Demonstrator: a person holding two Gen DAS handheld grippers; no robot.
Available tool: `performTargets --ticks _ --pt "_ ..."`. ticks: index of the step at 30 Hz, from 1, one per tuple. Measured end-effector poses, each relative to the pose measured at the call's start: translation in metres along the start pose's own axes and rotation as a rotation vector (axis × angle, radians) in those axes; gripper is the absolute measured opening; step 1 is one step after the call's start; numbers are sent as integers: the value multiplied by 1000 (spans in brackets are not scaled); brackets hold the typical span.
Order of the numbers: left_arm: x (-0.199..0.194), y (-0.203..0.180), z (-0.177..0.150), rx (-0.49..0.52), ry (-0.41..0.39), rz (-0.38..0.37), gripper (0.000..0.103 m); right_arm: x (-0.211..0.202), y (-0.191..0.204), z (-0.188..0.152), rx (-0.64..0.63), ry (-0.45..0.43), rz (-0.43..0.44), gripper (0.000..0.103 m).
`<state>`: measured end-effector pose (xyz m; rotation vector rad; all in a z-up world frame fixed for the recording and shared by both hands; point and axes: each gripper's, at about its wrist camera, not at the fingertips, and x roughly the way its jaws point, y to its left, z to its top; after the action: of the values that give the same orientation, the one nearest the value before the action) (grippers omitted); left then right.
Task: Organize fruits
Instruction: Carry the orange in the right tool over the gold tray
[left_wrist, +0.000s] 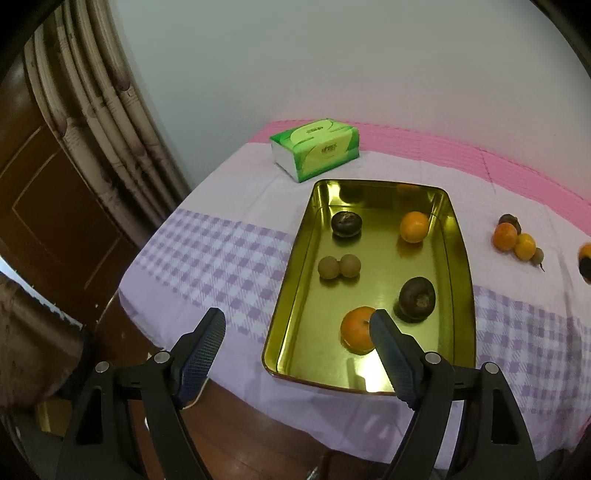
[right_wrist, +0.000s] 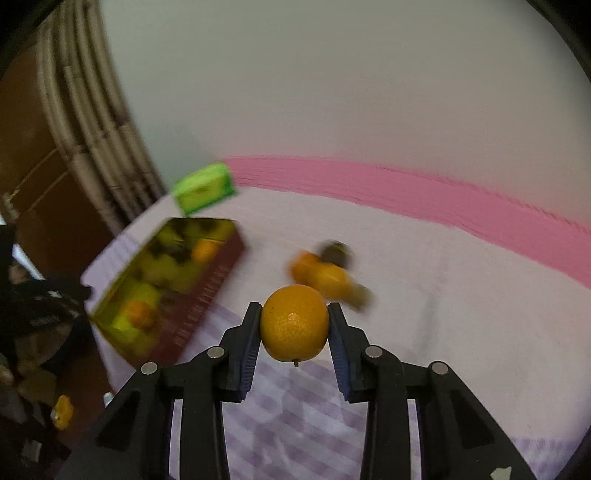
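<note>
Right gripper (right_wrist: 294, 325) clamps an orange (right_wrist: 294, 323) at lower centre, pads on its sides only; round skin, could squirt out mid-carry. Left gripper (left_wrist: 297, 325) spread, empty, low in frame. Gold tray (left_wrist: 458, 236) mid-frame holds loose fruit; a drop could scatter them. Remaining fruit pile (right_wrist: 325, 271) farther back.

Left wrist view: tray (left_wrist: 458, 258) at frame centre on the table (left_wrist: 221, 229), six fruits inside it, tissue box (left_wrist: 316, 147) behind it toward upper left, loose fruit cluster (left_wrist: 517, 240) on the table at right edge, curtain (left_wrist: 96, 122) far left.
</note>
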<state>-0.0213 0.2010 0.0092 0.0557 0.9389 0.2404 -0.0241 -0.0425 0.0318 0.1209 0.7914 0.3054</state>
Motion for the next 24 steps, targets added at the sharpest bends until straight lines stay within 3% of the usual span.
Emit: performTargets --ticks 4,10,15,24 --pt "-1 -1 0 10 -17 33 81 23 44 21 -41 22 99 32" --pt "9 2 0 -3 21 25 81 71 99 39 -90 100 180 32" --pt "16 8 2 -25 48 10 81 107 127 45 -129 149 193 32" --pt "23 10 2 -32 83 -13 81 154 140 47 -125 219 185 32"
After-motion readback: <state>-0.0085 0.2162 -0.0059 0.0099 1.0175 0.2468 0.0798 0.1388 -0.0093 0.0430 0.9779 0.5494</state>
